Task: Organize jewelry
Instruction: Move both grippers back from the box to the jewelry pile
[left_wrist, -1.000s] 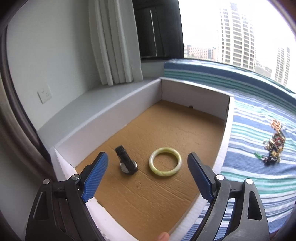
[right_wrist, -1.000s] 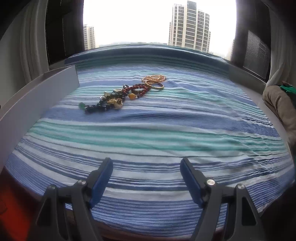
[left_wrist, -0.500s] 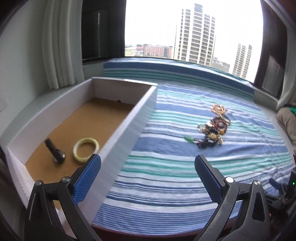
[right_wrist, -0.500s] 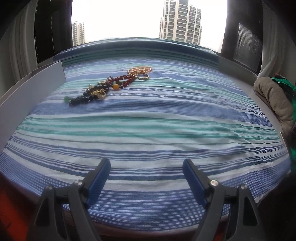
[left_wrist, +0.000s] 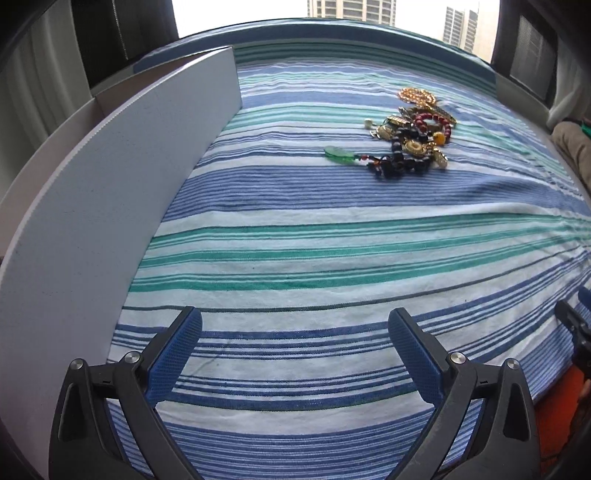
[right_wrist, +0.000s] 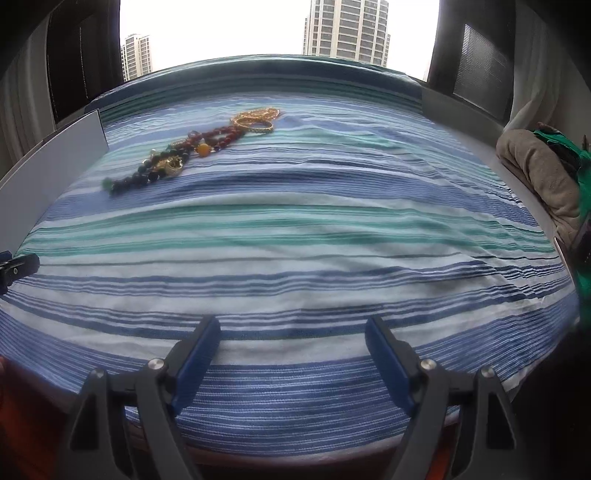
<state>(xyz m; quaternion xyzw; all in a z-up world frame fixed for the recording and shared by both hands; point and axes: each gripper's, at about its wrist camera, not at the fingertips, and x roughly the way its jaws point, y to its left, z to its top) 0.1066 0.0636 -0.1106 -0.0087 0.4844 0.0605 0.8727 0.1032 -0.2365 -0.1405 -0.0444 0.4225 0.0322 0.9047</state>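
- Striped blue, green and white cloth (left_wrist: 332, 236) covers the work surface; a white box wall (left_wrist: 122, 192) borders its left edge.
- Jewelry pile (left_wrist: 410, 136) lies on the far cloth, well apart from both claws.
- Its long axis runs from the green pendant (left_wrist: 338, 154), nearest the box, to the gold chain (left_wrist: 416, 95) farthest away.
- My left claw (left_wrist: 295, 354) is spread wide, holding nothing.
- My right claw (right_wrist: 291, 354) is spread, holding nothing.

Striped blue, teal and white cloth (right_wrist: 295, 229) over a wide surface beneath a bright window (right_wrist: 236, 29). Overcast daylight, tower blocks (right_wrist: 347, 29) outside. Dark frames and pale curtains (right_wrist: 532, 62) either side. Beige bundle (right_wrist: 543, 177) at right.
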